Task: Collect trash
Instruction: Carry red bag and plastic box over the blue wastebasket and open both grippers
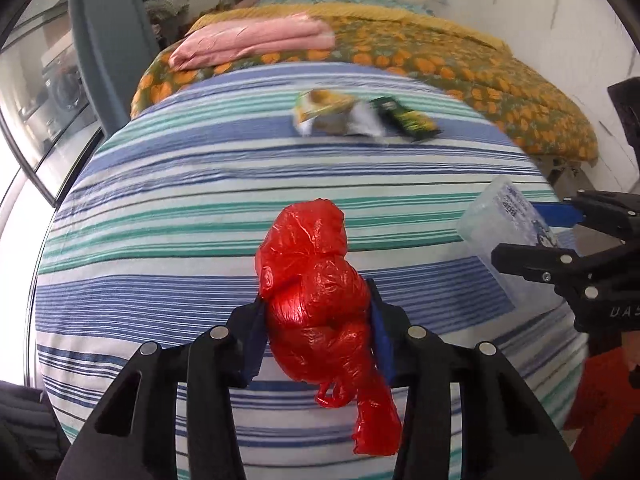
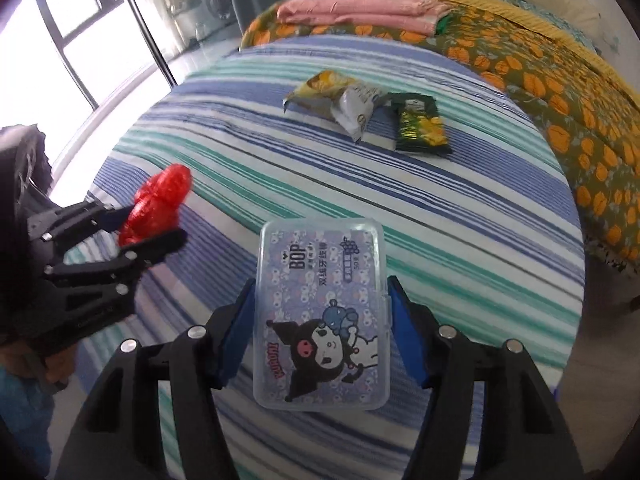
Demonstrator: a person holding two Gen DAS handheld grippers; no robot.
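My left gripper [image 1: 316, 312] is shut on a crumpled red plastic bag [image 1: 316, 280] and holds it above the striped bed sheet; it also shows in the right wrist view [image 2: 156, 200]. My right gripper [image 2: 320, 300] is shut on a clear plastic box with a cartoon print [image 2: 320, 320], also seen at the right in the left wrist view [image 1: 508, 232]. Three snack wrappers lie farther up the bed: a yellow one [image 2: 324, 84], a white one [image 2: 356, 110] and a dark green one [image 2: 420, 124].
The striped sheet [image 2: 440, 220] covers the near bed. Beyond it lies an orange floral quilt [image 2: 540, 80] with folded pink cloth [image 2: 360, 12]. A window and glass door [image 2: 80, 40] stand at the left.
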